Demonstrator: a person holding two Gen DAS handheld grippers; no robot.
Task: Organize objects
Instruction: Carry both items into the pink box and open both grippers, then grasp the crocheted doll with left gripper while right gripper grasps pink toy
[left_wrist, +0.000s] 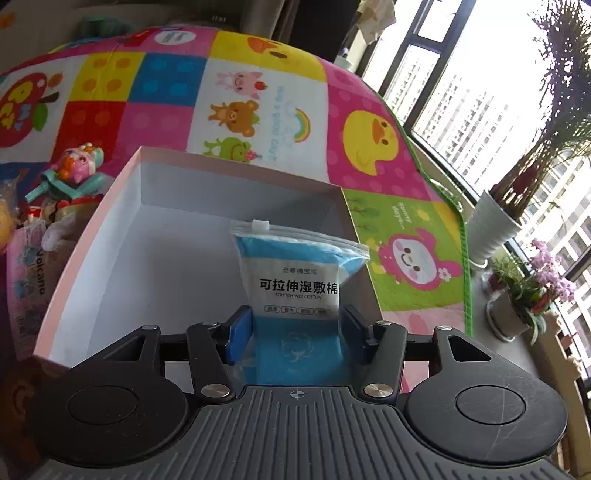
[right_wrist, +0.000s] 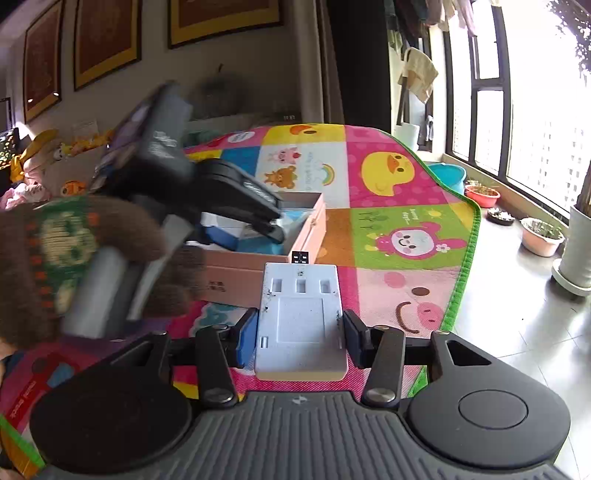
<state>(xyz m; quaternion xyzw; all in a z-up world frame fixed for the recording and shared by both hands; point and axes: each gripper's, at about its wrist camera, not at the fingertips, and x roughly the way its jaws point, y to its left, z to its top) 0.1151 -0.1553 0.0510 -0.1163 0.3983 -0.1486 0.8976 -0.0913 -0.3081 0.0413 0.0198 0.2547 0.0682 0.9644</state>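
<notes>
Cotton pouch (left_wrist: 295, 291), base behind tool (left_wrist: 295, 328)

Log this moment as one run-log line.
left tool: cotton-pad bag over pink box | right tool: white plastic piece, outside box

We saw two black grippers (left_wrist: 295, 328) (right_wrist: 301, 332) with blue pads, silver screws and ribbed grey bodies, and a brown-and-green knitted glove (right_wrist: 70, 254).

A home living room: cartoon play mat (left_wrist: 258, 96), toys (left_wrist: 70, 177), potted plants (left_wrist: 517, 295), framed pictures (right_wrist: 107, 40).
</notes>
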